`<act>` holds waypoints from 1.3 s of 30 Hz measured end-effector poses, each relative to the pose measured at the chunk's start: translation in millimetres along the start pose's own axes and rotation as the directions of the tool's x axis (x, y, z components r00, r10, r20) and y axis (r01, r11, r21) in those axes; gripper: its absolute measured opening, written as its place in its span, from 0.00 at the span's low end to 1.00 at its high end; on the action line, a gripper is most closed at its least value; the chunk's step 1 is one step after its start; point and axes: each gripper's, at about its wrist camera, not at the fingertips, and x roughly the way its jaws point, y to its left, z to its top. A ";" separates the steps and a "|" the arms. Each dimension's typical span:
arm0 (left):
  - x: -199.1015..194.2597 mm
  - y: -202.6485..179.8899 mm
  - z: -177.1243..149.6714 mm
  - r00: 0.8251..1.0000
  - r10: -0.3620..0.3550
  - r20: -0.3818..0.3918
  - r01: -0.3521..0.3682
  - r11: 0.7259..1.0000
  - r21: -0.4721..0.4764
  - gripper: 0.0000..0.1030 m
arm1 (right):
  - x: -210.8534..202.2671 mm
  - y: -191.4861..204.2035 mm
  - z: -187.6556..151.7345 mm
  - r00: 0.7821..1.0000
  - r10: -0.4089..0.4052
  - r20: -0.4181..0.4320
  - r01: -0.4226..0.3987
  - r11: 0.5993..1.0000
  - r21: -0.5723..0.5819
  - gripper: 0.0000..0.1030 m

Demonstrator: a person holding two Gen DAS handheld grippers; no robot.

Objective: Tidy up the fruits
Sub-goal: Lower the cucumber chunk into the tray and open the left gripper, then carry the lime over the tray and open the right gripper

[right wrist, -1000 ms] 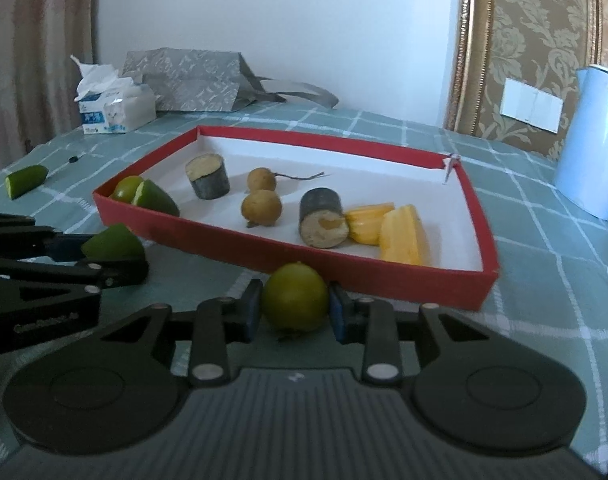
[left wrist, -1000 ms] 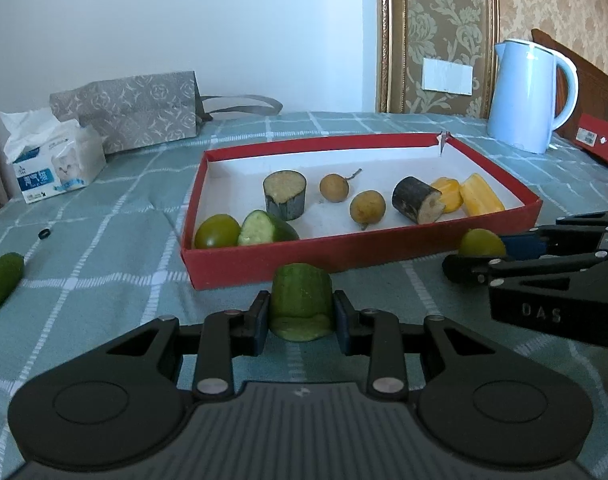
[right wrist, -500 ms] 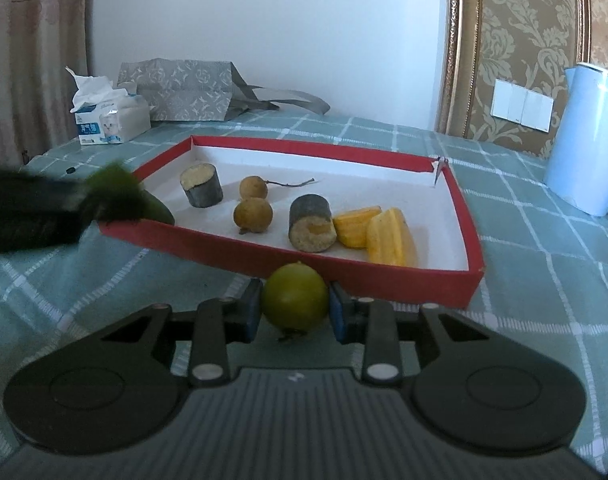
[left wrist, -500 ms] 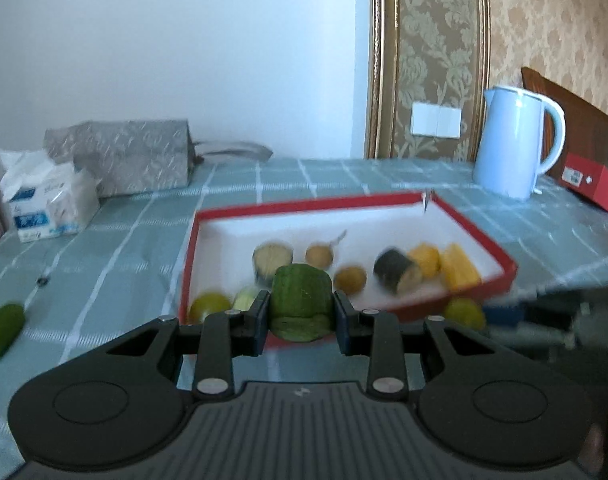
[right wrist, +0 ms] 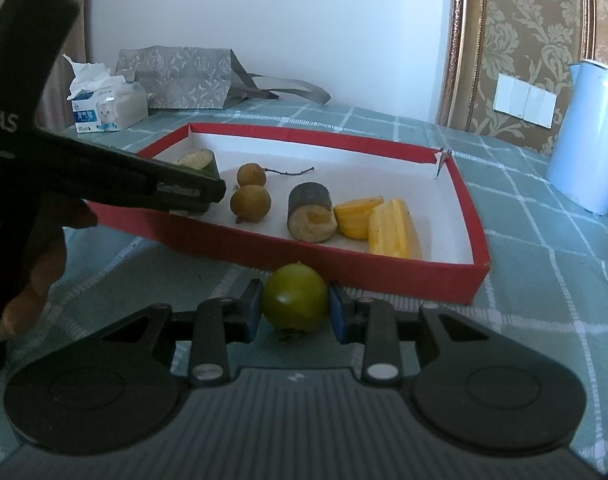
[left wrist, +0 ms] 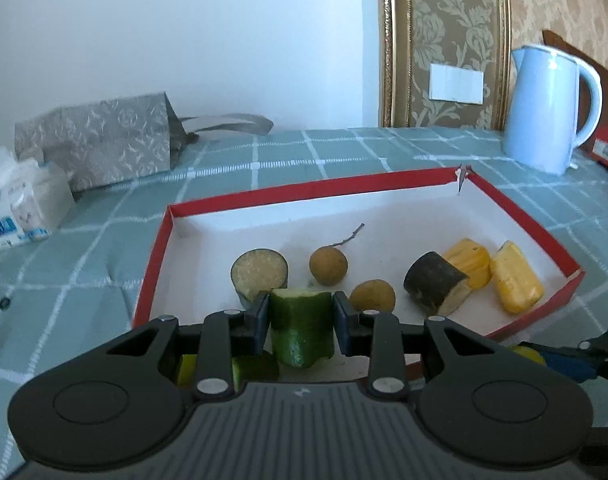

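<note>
Over the near left corner of the red tray [left wrist: 516, 216], left hand-held gripper [left wrist: 301, 316] is clamped on a cucumber piece [left wrist: 302, 326], held above the tray floor. Right hand-held gripper [right wrist: 295, 308] is closed around a green round fruit [right wrist: 295, 303], just outside the tray's near wall, over the counter [right wrist: 544, 280].

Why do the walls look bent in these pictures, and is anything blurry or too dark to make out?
Left wrist view: the fisheye lens bows the gold wall trim and darkens the corners; the tissue pack at the edge is soft. Right wrist view: the left gripper crosses as a dark, near-featureless shape against the bright wall, while the green fruit and red tray stay sharp.
</note>
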 end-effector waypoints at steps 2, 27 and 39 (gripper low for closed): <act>-1.2 -2.4 -1.1 1.000 0.009 0.009 -0.009 1.000 0.019 0.37 | 2.1 1.8 -0.5 1.000 -0.002 -0.008 0.002 1.000 -0.011 0.31; -54.0 26.1 -30.6 0.992 0.098 0.082 -0.088 0.989 -0.116 0.73 | -18.7 3.4 -3.4 0.999 0.025 0.038 -0.025 1.000 0.005 0.31; -54.7 30.7 -34.7 0.995 0.078 0.065 -0.069 0.989 -0.133 0.76 | -52.8 -21.6 8.6 0.991 -0.039 0.127 0.034 0.998 0.044 0.31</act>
